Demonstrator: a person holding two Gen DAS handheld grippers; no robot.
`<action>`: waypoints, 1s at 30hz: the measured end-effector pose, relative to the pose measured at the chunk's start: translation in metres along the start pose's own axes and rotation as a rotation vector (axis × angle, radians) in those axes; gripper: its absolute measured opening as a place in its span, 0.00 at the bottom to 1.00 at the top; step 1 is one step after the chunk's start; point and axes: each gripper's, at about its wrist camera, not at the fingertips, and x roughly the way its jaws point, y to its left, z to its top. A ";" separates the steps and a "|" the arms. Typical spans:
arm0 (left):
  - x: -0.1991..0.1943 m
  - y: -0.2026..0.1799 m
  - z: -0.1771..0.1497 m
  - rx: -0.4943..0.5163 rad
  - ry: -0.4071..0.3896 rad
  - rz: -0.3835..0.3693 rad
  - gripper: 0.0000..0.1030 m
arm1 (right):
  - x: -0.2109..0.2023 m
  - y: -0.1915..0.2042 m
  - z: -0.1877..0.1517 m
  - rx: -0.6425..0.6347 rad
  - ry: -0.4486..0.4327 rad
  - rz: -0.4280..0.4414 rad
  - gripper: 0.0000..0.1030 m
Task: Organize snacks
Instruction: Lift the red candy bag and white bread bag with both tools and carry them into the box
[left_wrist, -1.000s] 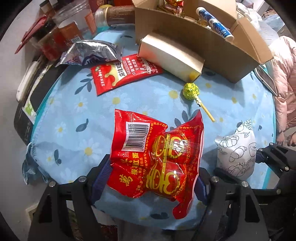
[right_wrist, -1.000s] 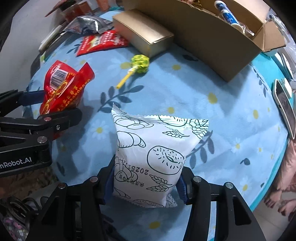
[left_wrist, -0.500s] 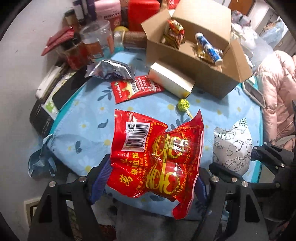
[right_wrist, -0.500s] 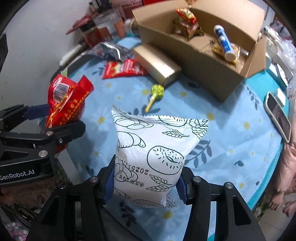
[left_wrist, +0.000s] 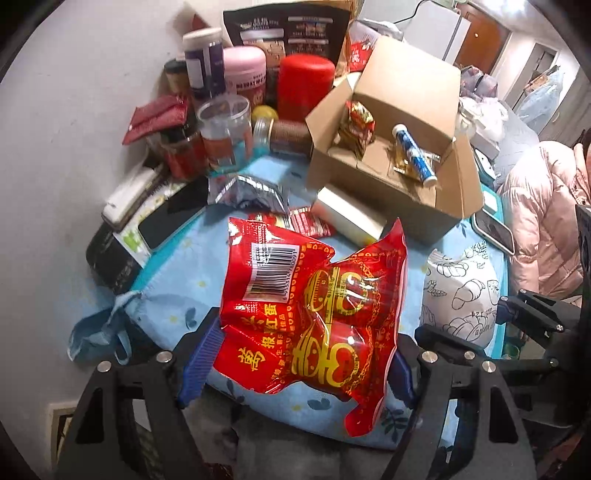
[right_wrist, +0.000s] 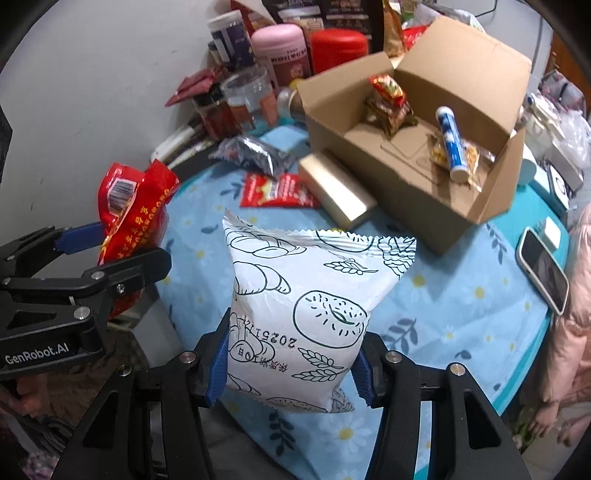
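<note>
The left gripper (left_wrist: 295, 362) is clamping a red snack packet (left_wrist: 314, 317) between its blue pads, holding it up above the near edge of the table (left_wrist: 177, 266). The right gripper (right_wrist: 290, 363) is squeezing a white bread packet (right_wrist: 306, 306) printed with croissant drawings, also lifted clear of the blue floral cloth.

The right wrist view is showing the left gripper from the side, its packet crumpled and standing upright; the left wrist view is showing the barcode and gold lettering on that packet's face, and the white bread packet just beside it on the right. Only the right wrist view is showing a phone (right_wrist: 543, 269) lying on the cloth near the table's right edge.

Beyond both packets, an open cardboard box (right_wrist: 391, 184) is sitting on the table. Inside it, a blue-and-white tube (right_wrist: 450, 144) is lying on a yellow wrapper, and a red-and-gold snack bag (right_wrist: 388, 99) is leaning at the back. A gold carton (right_wrist: 336, 192) is lying against the box's front wall, with a flat red sachet (right_wrist: 277, 190) and a silver foil bag (right_wrist: 255, 153) beside it. Jars and canisters are crowding the wall behind.
</note>
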 end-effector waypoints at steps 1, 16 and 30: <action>-0.001 0.001 0.003 0.003 -0.004 -0.001 0.76 | -0.003 0.000 0.004 0.002 -0.005 0.004 0.53; -0.004 0.000 0.094 0.053 -0.070 -0.038 0.76 | -0.020 -0.019 0.087 0.007 -0.074 -0.028 0.52; 0.028 -0.038 0.195 0.134 -0.094 -0.103 0.76 | -0.023 -0.084 0.164 0.097 -0.118 -0.079 0.52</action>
